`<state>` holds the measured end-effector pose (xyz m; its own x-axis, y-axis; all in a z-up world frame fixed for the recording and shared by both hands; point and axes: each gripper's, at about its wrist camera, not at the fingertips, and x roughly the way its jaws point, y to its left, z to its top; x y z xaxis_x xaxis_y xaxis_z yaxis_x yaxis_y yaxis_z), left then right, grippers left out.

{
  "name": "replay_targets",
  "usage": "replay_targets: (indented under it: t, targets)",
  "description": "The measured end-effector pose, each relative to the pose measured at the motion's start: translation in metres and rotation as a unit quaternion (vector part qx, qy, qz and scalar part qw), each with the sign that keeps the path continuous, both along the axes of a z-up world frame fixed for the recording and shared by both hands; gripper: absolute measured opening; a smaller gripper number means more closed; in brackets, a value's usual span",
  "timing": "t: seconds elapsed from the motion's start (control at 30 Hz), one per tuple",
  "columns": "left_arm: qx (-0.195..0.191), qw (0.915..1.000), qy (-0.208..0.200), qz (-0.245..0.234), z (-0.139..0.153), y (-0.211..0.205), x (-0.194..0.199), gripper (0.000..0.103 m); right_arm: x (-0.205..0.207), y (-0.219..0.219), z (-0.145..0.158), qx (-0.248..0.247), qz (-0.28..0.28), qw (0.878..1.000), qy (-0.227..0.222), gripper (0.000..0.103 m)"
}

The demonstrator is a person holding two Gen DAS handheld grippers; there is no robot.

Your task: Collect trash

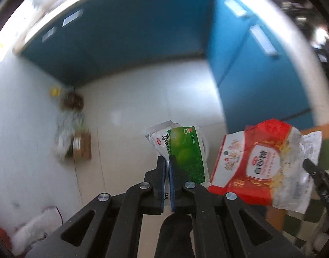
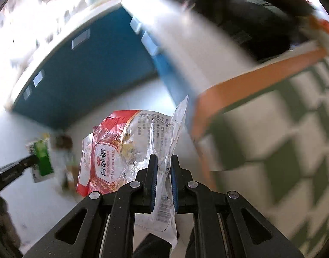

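Left hand-held gripper point(image 1: 167, 161) pinches flat green packet point(image 1: 186, 152) | right hand-held gripper point(image 2: 163, 161) clamps crinkled red-clear bag point(image 2: 121, 148)

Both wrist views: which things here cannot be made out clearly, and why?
- Pile on the floor, left wrist view: motion blur; contents unclear.
- White object, same view: cut by the lens edge.
- Green packet, right wrist view: blurred, print unreadable.
- Red sugar bag: lower part hidden behind the right gripper.
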<state>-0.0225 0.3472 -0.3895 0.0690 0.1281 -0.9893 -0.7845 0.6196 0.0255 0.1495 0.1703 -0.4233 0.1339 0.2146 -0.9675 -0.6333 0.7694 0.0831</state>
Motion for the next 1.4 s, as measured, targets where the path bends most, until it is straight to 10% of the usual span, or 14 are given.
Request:
replay_targets:
  t: [0.33,0.6,0.77,0.9,1.13,1.4]
  targets:
    - [-0.139,0.9889,0.024,0.047,-0.278,0.05,-0.022,0.002,-0.021,0.089,-0.303,-0.161,0.006,0.987,0.016,0.012]
    - [-0.223,0.9731,0.05,0.028,-0.427,0.039,0.005,0.008,-0.017,0.107,-0.419,-0.215,0.003,0.977,0.009,0.013]
    - [-0.231,0.9708,0.06,0.022,-0.452,0.041,0.014,0.019,-0.017,0.113,-0.431,-0.221,0.021,0.974,0.034,0.029]
    - [-0.208,0.9762,0.053,0.032,-0.44,0.049,0.009,0.087,-0.023,0.12,-0.418,-0.197,0.031,0.979,0.05,0.066]
    - [-0.14,0.9884,0.049,0.035,-0.405,0.05,-0.007,0.099,-0.025,0.109,-0.387,-0.135,0.037,0.987,0.073,0.103]
    - [-0.058,0.9971,0.04,0.03,-0.358,0.032,-0.025,0.099,-0.05,0.095,-0.358,-0.115,0.063,0.991,0.04,0.103]
